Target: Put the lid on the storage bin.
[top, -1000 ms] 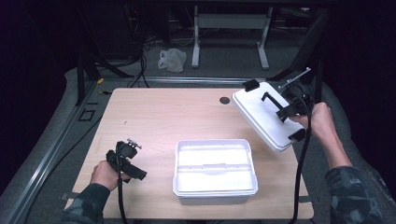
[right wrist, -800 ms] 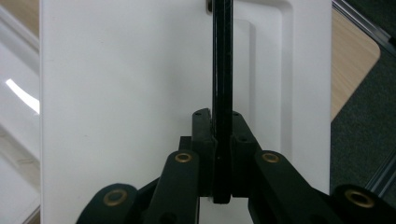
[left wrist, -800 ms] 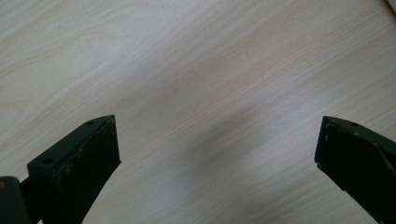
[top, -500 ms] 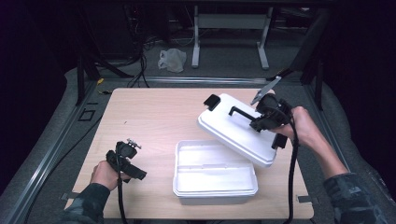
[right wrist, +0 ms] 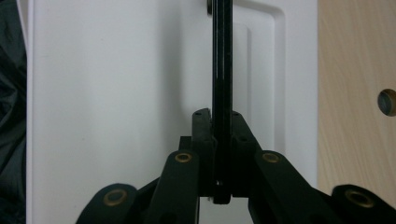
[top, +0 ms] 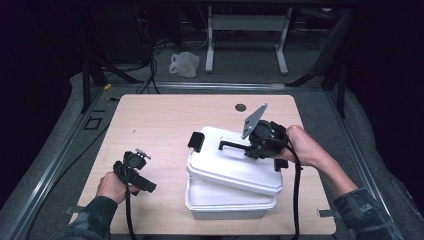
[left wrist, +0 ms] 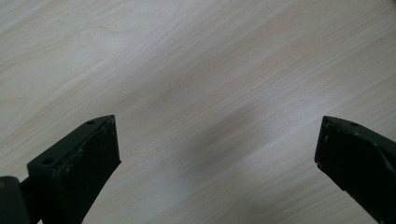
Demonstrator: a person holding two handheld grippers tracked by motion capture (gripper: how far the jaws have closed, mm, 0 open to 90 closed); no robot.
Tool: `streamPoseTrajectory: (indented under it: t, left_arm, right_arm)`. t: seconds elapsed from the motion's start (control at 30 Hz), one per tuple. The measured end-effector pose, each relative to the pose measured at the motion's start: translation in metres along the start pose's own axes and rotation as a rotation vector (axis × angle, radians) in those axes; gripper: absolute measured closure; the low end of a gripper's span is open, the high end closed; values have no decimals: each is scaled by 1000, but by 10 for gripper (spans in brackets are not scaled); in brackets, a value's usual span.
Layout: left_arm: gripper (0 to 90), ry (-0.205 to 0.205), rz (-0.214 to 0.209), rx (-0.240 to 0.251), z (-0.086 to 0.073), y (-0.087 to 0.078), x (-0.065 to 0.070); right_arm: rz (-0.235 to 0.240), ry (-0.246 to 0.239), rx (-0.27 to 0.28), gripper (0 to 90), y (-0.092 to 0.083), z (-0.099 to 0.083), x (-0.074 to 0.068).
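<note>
Carried leftward from the far right corner of the table (top: 165, 120) since the earlier frames, the white lid (top: 235, 167) now hangs tilted just above the open white box (top: 225, 202), its right edge touching or nearly touching the box's right rim. That box sits near the front edge of the table, right of centre. On the lid's top, the right tongs (top: 248, 148) are clamped tight on the black handle (right wrist: 222, 70), the bar pinched between both jaws. Left of the box, well apart from it, the left tongs (top: 141, 154) hover over bare wood with jaws spread wide, gripping nothing.
</note>
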State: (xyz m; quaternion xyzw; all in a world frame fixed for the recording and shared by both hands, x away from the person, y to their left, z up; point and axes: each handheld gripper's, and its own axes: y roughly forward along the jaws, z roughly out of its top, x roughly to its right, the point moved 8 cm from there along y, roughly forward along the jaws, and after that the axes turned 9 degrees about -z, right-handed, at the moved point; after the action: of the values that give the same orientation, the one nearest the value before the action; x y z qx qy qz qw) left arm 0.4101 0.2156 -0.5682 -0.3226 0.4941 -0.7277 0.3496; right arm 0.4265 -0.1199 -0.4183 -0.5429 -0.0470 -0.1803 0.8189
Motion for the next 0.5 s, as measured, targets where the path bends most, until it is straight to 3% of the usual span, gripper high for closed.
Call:
streamPoseTrajectory:
  t: [0.5]
  left_arm:
    - [0,8,3,-17,-1,4,1]
  right_arm:
    - [66,-166,-4,849,22,3,-34]
